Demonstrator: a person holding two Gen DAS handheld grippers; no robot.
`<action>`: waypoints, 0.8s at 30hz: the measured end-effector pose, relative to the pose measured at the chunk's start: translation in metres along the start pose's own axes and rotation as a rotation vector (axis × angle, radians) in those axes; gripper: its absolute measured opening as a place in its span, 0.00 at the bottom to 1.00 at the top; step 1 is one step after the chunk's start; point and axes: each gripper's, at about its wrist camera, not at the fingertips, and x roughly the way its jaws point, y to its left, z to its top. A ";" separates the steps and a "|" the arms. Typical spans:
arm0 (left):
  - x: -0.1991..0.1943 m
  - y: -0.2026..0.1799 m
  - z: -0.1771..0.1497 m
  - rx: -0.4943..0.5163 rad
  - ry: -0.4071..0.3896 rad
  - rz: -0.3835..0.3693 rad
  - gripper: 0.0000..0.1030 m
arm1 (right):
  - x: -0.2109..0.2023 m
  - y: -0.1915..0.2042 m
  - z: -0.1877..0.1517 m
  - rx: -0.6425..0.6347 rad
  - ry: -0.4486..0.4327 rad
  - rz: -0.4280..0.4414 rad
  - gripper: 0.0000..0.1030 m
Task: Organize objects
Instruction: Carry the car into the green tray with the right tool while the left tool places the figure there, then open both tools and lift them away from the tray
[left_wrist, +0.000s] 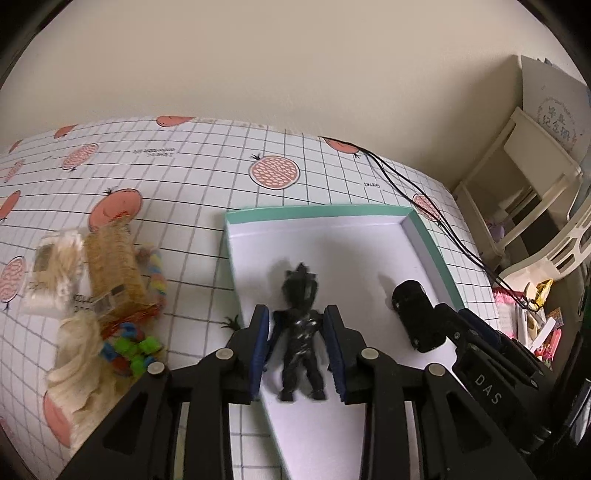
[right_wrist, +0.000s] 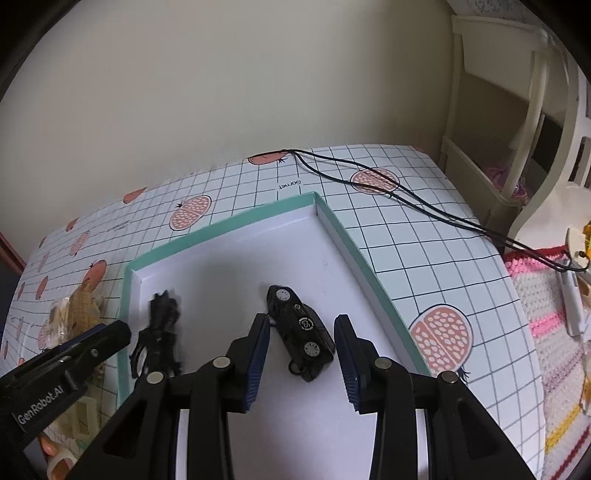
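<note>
Inside the teal-rimmed tray (left_wrist: 432, 240), left gripper (left_wrist: 300, 345) spread around black figure (left_wrist: 301, 325) — right gripper (right_wrist: 303, 354) spread, straddling toy car (right_wrist: 301, 326).

Both wrist cameras look down close along their tool fingers, left view from the left, sharing the teal-rimmed tray (left_wrist: 436, 243) (right_wrist: 354, 251).

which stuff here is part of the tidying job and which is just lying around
Part of the job:
black figure in the tray
black toy car in the same tray
pile of small toys and packets left of the tray
left gripper, right gripper

Just lying about:
black cable
crochet cloth
cream shelf
</note>
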 end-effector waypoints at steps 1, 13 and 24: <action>-0.004 0.002 -0.002 -0.004 -0.004 0.003 0.32 | -0.004 0.002 0.000 -0.005 -0.002 0.000 0.38; -0.045 0.029 -0.032 -0.067 0.007 0.040 0.58 | -0.041 0.024 -0.024 -0.070 0.064 0.011 0.43; -0.072 0.065 -0.058 -0.153 -0.021 0.048 0.98 | -0.066 0.029 -0.047 -0.098 0.073 0.039 0.72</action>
